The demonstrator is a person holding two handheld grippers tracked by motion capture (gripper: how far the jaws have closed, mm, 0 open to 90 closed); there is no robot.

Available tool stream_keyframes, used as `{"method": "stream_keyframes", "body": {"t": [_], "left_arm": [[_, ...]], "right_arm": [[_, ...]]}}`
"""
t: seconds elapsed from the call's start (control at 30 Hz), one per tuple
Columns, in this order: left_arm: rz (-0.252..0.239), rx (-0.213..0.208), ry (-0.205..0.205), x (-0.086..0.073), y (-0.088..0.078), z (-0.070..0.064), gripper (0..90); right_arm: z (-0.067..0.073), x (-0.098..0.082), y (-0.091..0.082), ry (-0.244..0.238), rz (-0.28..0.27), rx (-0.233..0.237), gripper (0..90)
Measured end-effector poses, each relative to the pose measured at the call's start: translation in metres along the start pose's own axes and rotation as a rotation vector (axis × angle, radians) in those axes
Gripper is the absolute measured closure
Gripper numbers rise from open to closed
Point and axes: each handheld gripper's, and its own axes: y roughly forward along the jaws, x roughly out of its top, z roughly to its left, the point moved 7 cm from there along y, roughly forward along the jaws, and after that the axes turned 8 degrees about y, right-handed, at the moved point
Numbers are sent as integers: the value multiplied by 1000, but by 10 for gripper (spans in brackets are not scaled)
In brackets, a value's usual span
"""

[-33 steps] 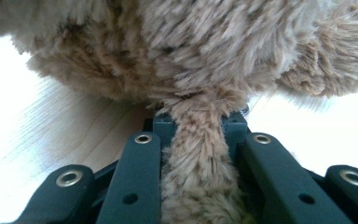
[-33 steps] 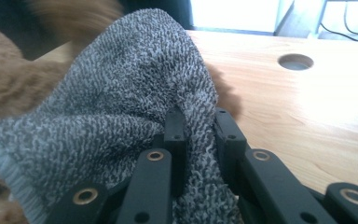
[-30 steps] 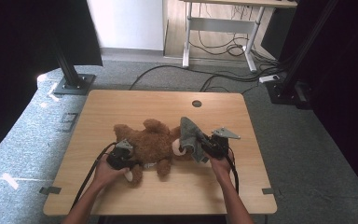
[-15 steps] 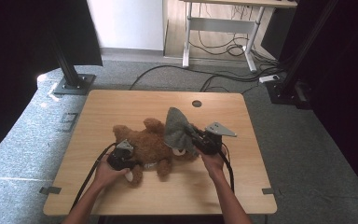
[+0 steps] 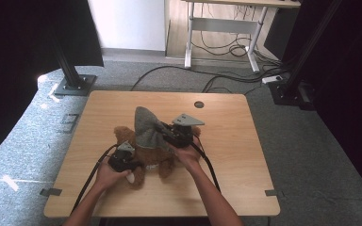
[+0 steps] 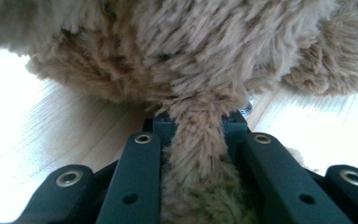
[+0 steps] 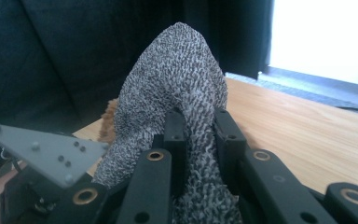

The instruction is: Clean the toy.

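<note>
At mid-table my left claw [image 5: 133, 159] stays clamped on the teddy bear [image 5: 158, 153]'s limb while my right claw [image 5: 166, 133], clamped on the grey knit cloth [image 5: 147, 127], must drape it over him.

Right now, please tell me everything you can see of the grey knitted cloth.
The grey knitted cloth looks like soft, speckled wool-like knit. It stands up in a rounded peak, pinched between the jaws of the right tongs, above the brown plush toy near the middle of the wooden table. Its lower edge drapes onto the toy.
</note>
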Motion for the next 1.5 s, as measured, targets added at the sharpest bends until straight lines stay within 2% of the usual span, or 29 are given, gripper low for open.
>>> {"method": "stream_keyframes", "body": {"t": [0.07, 0.1, 0.13, 0.2, 0.27, 0.4, 0.43, 0.53, 0.57, 0.63, 0.7, 0.87, 0.97, 1.17, 1.3, 1.4, 1.43, 1.5], "left_arm": [[-1, 3, -1, 0, 0, -1, 741], [-1, 3, -1, 0, 0, -1, 741], [-4, 0, -4, 0, 0, -1, 741], [2, 20, -3, -1, 0, 0, 741], [-1, -5, -15, -1, 0, -3, 741], [-5, 10, -29, -1, 0, -4, 741], [-3, 14, -11, -1, 0, -2, 741], [0, 13, -9, -1, 1, -3, 741], [-2, 15, -33, -1, 1, -5, 741], [0, 27, -10, -1, 0, -3, 741], [0, 19, 7, -1, 0, -3, 741], [-3, 22, 6, -1, 0, -2, 741], [-2, 19, 4, -2, 0, -1, 741], [-5, 18, 1, -1, 0, -1, 741], [-5, 19, 1, -1, 0, -1, 741], [-5, 21, 2, -1, 0, -1, 741], [-4, 23, 2, -1, 0, -2, 741], [-4, 23, 4, -1, 0, -2, 741]], "right_arm": [[6, 0, 12, -3, 16, 12, 785], [6, 0, 12, -3, 16, 12, 785], [14, 1, 24, -5, 33, 23, 784], [19, 2, 32, -16, 43, 27, 784], [24, 1, 44, -44, 67, 24, 783], [23, -12, 61, -32, 129, 20, 782], [22, -16, 64, -32, 145, 14, 782], [18, -23, 65, -38, 159, -8, 782], [16, -24, 64, -36, 164, -17, 782], [12, -24, 60, -44, 168, -41, 782], [6, -23, 56, -52, 172, -73, 782], [-15, -21, 42, -61, 166, -158, 783], [-31, -23, 30, -45, 161, -201, 783], [-62, -25, -3, 20, 131, -235, 783], [-75, -24, -22, 33, 102, -260, 784], [-81, -24, -29, 40, 95, -275, 784], [-89, -24, -35, 51, 89, -294, 784], [-96, -25, -39, 61, 87, -309, 784]]}}
